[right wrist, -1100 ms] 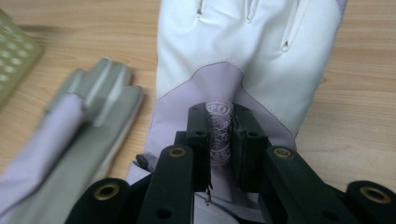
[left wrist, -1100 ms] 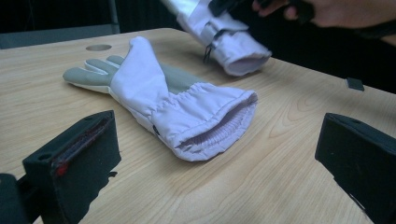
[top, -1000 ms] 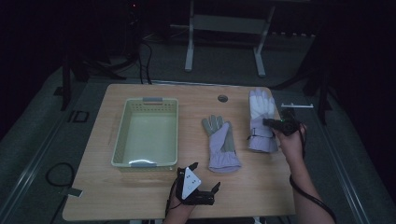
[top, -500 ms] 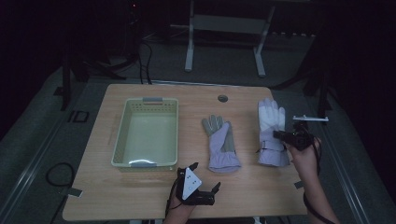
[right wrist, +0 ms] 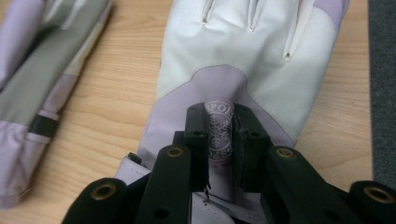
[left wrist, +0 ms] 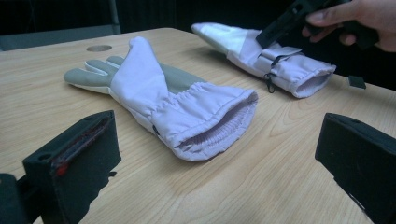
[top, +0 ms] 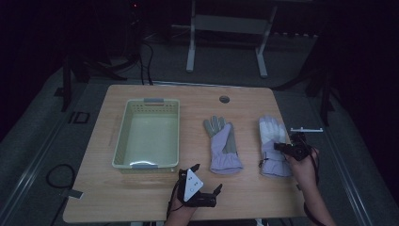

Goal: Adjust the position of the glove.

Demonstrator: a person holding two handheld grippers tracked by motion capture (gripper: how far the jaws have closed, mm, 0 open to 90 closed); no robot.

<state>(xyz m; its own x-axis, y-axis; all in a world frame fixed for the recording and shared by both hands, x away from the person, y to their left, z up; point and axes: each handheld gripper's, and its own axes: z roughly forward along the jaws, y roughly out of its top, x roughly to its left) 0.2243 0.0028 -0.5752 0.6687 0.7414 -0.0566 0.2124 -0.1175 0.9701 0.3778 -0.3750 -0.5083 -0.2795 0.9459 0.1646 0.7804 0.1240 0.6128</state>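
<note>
Glove under my right gripper (right wrist: 219, 140): white-and-lilac glove (right wrist: 252, 60), smooth woven cloth, matt; round rubbery snowflake badge (right wrist: 218, 130) between my jaws, slight sheen.
Glove ahead of my left gripper (left wrist: 210, 168): grey-and-lilac glove (left wrist: 159, 98), same matt cloth, gathered elastic wrist, ribbed knit lining in cuff.
Both my grippers: black plastic, matt, brass-coloured rivets.
Table (top: 155, 207): pale wood-grain, smooth, low sheen.
Basket (top: 123, 141), beyond my left gripper: pale green plastic, perforated walls, glossy floor.
</note>
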